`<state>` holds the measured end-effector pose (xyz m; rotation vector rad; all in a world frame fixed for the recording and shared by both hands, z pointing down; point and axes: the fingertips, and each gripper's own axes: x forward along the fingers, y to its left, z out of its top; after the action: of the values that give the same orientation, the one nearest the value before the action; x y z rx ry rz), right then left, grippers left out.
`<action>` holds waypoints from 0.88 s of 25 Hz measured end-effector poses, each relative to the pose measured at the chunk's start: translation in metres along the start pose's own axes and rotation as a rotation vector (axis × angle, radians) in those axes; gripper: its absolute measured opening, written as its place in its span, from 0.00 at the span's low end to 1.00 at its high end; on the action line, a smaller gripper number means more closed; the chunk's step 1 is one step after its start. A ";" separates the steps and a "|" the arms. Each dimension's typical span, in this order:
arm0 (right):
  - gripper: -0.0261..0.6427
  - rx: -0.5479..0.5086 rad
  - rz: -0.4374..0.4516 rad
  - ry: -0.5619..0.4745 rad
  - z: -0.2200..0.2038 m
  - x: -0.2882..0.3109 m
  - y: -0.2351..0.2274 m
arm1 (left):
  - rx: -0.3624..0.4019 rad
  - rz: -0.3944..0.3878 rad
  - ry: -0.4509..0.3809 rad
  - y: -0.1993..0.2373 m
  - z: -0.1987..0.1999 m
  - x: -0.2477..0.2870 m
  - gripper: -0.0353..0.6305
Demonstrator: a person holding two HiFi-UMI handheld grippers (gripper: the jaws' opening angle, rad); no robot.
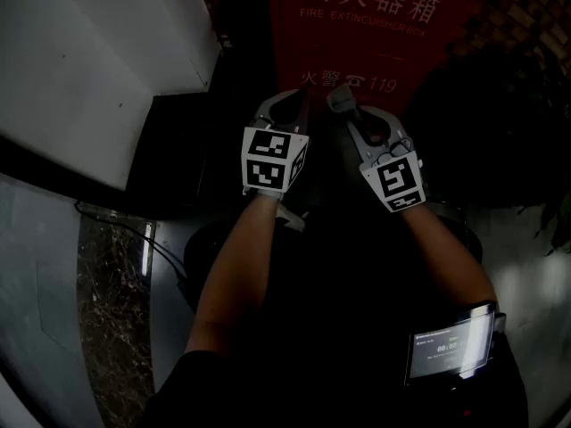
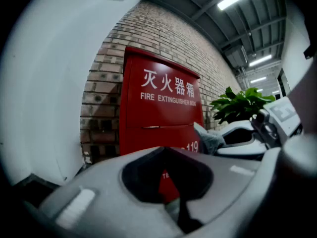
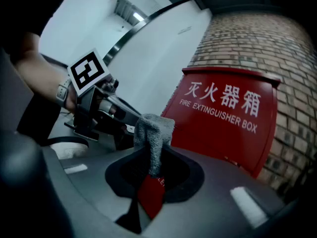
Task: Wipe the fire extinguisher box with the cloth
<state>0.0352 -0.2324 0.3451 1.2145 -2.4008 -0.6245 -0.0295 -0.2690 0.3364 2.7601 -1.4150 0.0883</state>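
Note:
The red fire extinguisher box [image 1: 375, 34] stands against a brick wall, straight ahead of both grippers, with white lettering on its front [image 2: 163, 113] [image 3: 228, 118]. A small grey cloth [image 3: 154, 133] sticks up from my right gripper [image 3: 156, 152], which is shut on it. In the head view this cloth [image 1: 337, 94] is at the right gripper's [image 1: 344, 107] tip, close to the box front. My left gripper [image 1: 293, 103] is just left of it, jaws closed together with nothing between them [image 2: 166, 150]. From the left gripper view the cloth [image 2: 208, 139] shows at the right.
A white wall panel [image 1: 89, 61] runs along the left, with a dark low object [image 1: 174, 150] at its foot. A green potted plant [image 2: 242, 103] stands right of the box. A cable [image 1: 116, 226] lies on the floor. A lit screen [image 1: 451, 350] is strapped to the right forearm.

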 end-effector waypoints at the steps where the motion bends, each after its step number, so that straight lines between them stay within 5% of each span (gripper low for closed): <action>1: 0.13 -0.038 0.004 0.011 0.010 0.004 -0.003 | -0.001 0.010 -0.011 0.006 0.009 -0.003 0.06; 11: 0.13 -0.527 -0.045 0.123 0.142 0.045 -0.074 | 0.117 0.033 -0.079 0.041 0.118 0.002 0.06; 17: 0.13 -0.866 -0.116 0.202 0.189 0.068 -0.109 | 0.064 -0.011 -0.168 0.046 0.164 0.000 0.06; 22: 0.13 -0.973 -0.163 0.226 0.213 0.090 -0.121 | 0.088 0.031 -0.180 0.068 0.169 0.004 0.06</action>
<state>-0.0448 -0.3243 0.1146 0.9443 -1.4629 -1.3900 -0.0768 -0.3221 0.1685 2.8812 -1.5301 -0.1029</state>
